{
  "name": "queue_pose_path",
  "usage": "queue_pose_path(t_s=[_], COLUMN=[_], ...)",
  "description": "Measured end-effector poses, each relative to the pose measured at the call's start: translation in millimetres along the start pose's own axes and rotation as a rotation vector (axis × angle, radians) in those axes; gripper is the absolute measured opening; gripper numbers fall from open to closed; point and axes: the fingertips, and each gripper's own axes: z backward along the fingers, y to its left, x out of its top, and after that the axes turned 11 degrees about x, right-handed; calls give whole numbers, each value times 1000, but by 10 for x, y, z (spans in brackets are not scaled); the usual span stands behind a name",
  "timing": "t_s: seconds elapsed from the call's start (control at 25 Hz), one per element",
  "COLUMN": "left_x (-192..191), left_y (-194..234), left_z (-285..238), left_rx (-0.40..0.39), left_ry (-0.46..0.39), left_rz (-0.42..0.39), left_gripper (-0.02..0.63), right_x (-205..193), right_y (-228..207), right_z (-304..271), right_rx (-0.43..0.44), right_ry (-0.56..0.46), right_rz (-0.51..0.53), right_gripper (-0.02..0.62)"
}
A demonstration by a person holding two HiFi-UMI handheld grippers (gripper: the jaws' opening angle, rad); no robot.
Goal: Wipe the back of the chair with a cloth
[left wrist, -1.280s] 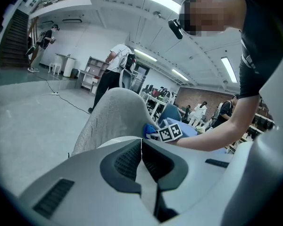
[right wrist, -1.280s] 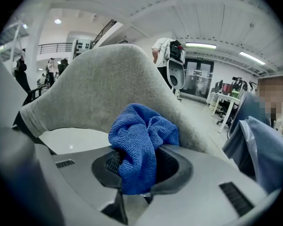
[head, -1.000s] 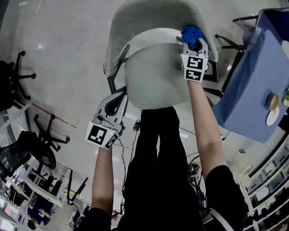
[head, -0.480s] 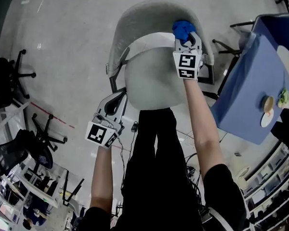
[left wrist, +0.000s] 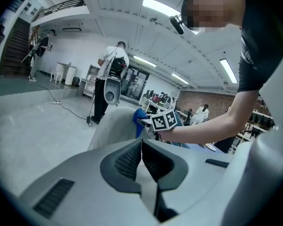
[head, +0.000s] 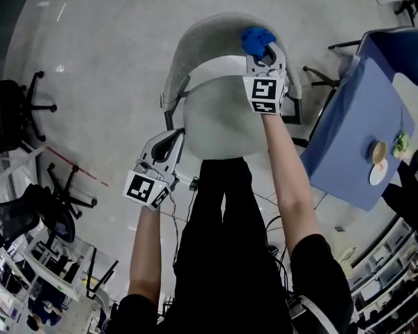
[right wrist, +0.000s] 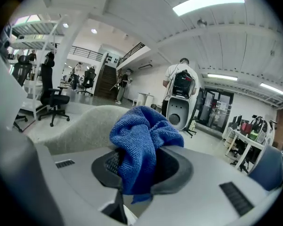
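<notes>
The right gripper (head: pixel 262 50) pinches a blue cloth (head: pixel 254 38) at the chair back (head: pixel 205 37); the left gripper (head: pixel 171 140) hangs with jaws pressed together, empty.

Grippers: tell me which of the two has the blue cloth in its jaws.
The right gripper: its jaws are shut on the blue cloth, up at the chair back. The left gripper has its jaws together on nothing.
</notes>
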Motion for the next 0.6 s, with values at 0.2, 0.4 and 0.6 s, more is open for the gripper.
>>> queue_pose_path(t_s=[0.2, 0.4, 0.6], left_x=[216, 520, 763], left_y=[-97, -198, -215], left_z=[110, 309, 665], left_rx=[-12, -10, 3], left_ry=[-13, -47, -71], left_rz=[-18, -41, -46], left_gripper=[25, 25, 25], right_x=[345, 500, 727], right_y=[175, 374, 560], right_z=[319, 686, 1113], right_rx=[33, 67, 78], right_ry=[-30, -9, 6], right_rz=[28, 46, 25], right_gripper=[129, 129, 129])
